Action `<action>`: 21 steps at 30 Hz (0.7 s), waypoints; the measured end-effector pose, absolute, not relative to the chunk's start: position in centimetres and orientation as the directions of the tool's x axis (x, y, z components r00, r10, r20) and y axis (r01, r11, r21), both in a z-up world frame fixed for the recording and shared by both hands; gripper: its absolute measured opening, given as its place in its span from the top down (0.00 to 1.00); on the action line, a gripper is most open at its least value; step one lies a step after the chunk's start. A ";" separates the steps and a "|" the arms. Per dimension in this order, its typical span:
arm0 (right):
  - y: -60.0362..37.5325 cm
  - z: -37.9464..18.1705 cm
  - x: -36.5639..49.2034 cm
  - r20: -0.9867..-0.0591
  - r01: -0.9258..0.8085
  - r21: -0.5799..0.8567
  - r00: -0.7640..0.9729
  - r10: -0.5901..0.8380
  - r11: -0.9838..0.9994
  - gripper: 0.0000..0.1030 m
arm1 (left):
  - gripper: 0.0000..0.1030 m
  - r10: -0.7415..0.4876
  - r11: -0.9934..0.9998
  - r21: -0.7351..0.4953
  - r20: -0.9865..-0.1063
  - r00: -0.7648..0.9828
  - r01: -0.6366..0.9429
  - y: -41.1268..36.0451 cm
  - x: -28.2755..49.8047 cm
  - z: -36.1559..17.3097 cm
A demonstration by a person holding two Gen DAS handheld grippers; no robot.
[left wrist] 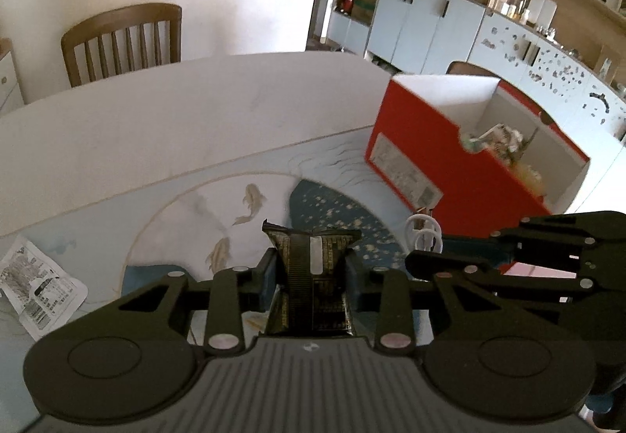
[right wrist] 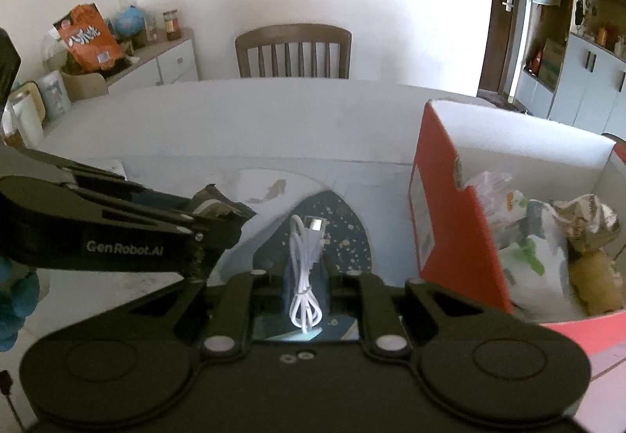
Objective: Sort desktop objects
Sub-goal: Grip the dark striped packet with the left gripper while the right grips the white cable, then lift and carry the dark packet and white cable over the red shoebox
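Note:
My left gripper (left wrist: 313,263) is shut on a black and gold foil packet (left wrist: 299,257), which stands upright between the pads just above the fish-pattern mat (left wrist: 242,206). My right gripper (right wrist: 308,272) is shut on a bundled white USB cable (right wrist: 303,300), whose metal plug (right wrist: 315,223) points away from me. In the left wrist view, the right gripper (left wrist: 420,257) comes in from the right with the cable's loops (left wrist: 424,231) showing. The right wrist view has the left gripper (right wrist: 238,220) on its left, holding the packet (right wrist: 211,200). Both hang over the dark blue part of the mat.
An open red box (right wrist: 442,206) stands on the right of the table and holds several bags and wrappers (right wrist: 540,257). A white printed packet (left wrist: 35,288) lies on the mat's left edge. A wooden chair (right wrist: 293,49) stands behind the white table (left wrist: 195,128). A blue-gloved hand (right wrist: 11,304) shows at far left.

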State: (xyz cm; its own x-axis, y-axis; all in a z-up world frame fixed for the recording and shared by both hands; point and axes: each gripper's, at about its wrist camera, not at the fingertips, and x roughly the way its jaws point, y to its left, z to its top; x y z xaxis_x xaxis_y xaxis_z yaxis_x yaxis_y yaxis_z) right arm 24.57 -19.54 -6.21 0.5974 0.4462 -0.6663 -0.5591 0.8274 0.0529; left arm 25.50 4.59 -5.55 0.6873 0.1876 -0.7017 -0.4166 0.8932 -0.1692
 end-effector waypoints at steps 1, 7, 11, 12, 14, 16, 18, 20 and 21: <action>-19.7 -6.0 24.4 -0.661 -0.558 0.054 0.601 0.449 0.828 0.86 | 0.68 0.188 0.894 -0.169 -0.699 0.690 -0.415 4.4 25.4 -5.2; -20.8 -4.0 23.5 -0.634 -0.558 0.066 0.617 0.467 0.827 0.86 | 0.68 0.199 0.894 -0.171 -0.677 0.708 -0.415 3.4 24.5 -3.4; -21.7 -2.5 22.9 -0.616 -0.554 0.082 0.625 0.479 0.828 0.86 | 0.68 0.206 0.895 -0.167 -0.668 0.715 -0.414 2.7 23.9 -2.0; -21.9 -2.1 22.7 -0.612 -0.553 0.087 0.626 0.483 0.829 0.86 | 0.68 0.208 0.895 -0.165 -0.668 0.715 -0.414 2.5 23.8 -1.6; -22.2 -1.4 22.4 -0.608 -0.552 0.097 0.626 0.488 0.828 0.86 | 0.68 0.213 0.896 -0.160 -0.666 0.715 -0.415 2.1 23.5 -0.9; -22.7 -0.7 22.1 -0.603 -0.552 0.108 0.625 0.496 0.827 0.86 | 0.68 0.214 0.896 -0.158 -0.663 0.717 -0.414 1.8 23.2 -0.2; -23.2 0.1 21.9 -0.598 -0.552 0.124 0.622 0.506 0.825 0.86 | 0.68 0.218 0.897 -0.157 -0.656 0.722 -0.414 1.4 23.0 0.5; -23.7 0.8 21.7 -0.589 -0.551 0.139 0.622 0.515 0.823 0.86 | 0.68 0.222 0.897 -0.156 -0.649 0.728 -0.413 1.0 22.8 1.3; -24.0 1.2 21.6 -0.586 -0.548 0.145 0.623 0.518 0.824 0.86 | 0.68 0.219 0.899 -0.157 -0.647 0.731 -0.409 0.7 22.7 1.6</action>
